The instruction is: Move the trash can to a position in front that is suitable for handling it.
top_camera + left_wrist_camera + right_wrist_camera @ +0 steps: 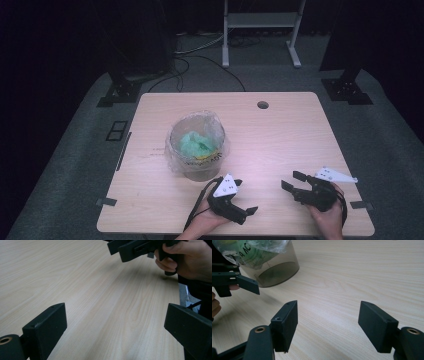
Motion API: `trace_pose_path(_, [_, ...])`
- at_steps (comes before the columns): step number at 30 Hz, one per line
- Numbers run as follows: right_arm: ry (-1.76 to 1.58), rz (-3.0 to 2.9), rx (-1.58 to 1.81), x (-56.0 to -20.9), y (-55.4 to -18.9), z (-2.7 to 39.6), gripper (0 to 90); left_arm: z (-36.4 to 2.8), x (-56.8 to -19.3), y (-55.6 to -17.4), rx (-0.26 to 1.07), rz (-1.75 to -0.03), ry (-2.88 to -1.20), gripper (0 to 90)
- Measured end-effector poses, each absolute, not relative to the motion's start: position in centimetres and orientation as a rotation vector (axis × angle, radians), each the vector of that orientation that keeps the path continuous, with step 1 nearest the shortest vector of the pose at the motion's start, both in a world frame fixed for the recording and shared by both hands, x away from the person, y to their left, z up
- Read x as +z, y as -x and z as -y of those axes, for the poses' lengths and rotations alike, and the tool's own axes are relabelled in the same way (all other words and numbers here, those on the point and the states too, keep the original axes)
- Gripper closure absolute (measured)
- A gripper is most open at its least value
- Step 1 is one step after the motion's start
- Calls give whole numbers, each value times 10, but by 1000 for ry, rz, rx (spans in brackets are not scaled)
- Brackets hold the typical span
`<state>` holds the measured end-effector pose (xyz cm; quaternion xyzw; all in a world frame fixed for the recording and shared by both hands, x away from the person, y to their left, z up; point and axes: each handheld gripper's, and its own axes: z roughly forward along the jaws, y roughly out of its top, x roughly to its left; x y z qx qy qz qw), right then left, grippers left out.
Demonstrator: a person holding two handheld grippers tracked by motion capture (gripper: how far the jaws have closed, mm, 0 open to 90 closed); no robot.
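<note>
Two grippers hover low over the table's near edge, both with jaws spread wide and nothing between them: the left gripper [245,210] sits just in front of the bin [196,150], the right gripper [291,181] toward the near right corner, pointing left. The bin stands left of the table's [280,135] middle, lined with a clear bag [215,125] whose rim folds over the lip, green trash [195,142] inside. The likely step is reaching for that bag. To do it well, bring each gripper to opposite sides of the rim, pinch only the loose plastic fold, not the bin wall, and gather evenly so the bin does not tip or slide.
</note>
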<state>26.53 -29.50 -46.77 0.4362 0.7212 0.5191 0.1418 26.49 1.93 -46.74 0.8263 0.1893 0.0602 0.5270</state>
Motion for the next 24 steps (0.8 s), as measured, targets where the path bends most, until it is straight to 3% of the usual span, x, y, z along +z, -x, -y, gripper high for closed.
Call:
trace_pose_path(12, [-1261,-2071,1512,-466,-265,294,308,-32,-456,-258,189,-450,-1969,33])
trace_pose_path(24, [-1241,-2084,1502,-465,-265,287,305,-102,-445,-252,315,-571,-1993,33])
